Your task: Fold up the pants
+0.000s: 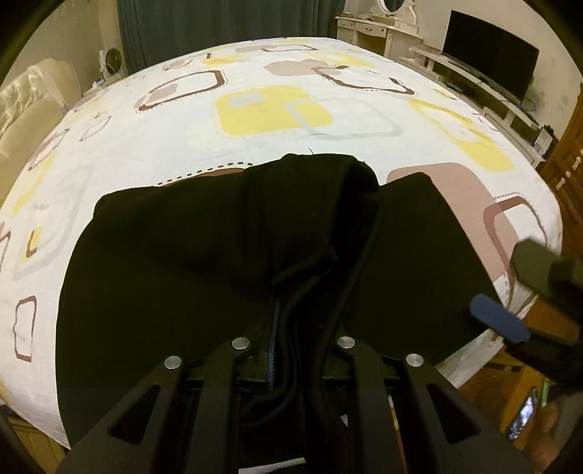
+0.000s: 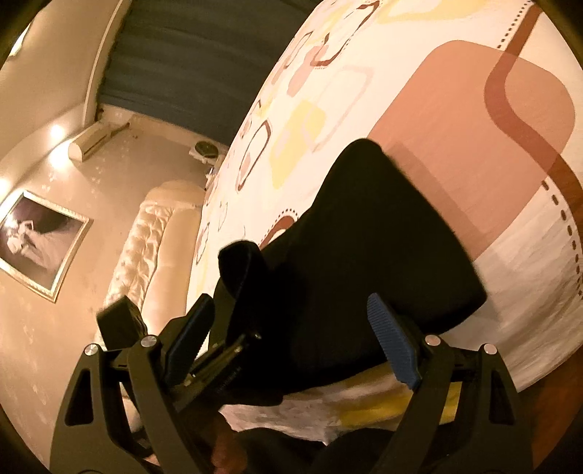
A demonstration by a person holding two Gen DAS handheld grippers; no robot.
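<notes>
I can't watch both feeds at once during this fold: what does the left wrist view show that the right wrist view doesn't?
Only the left wrist view shows the left gripper shut on a bunched fold of the black pants, plus the television and white dresser.

Only the right wrist view shows the framed picture and the wall air conditioner.

Both show the pants, the patterned bedspread and the open right gripper.
</notes>
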